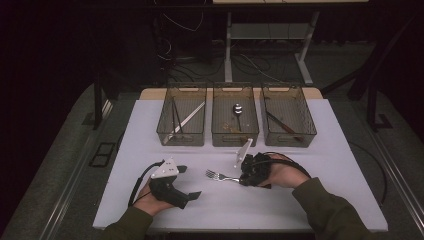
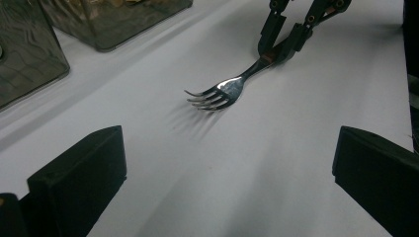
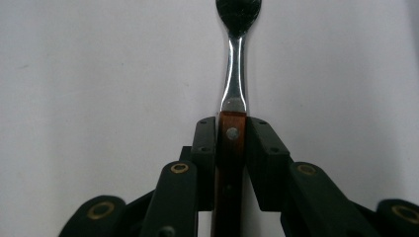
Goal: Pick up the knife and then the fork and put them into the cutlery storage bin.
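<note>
White table [image 1: 320, 200] bears three bins [image 1: 235, 121] and a fork [image 1: 220, 176].

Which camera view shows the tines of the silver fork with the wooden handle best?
The left gripper view: the silver fork with the wooden handle shows all its tines clearly. The high view shows it small; the right gripper view shows mainly its handle, tines cut off.

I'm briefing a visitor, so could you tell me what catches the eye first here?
First the silver fork with a brown wooden handle, mid-table on the white tabletop, its handle clamped in the right gripper. Behind stand three clear mesh-patterned bins in a row.
</note>
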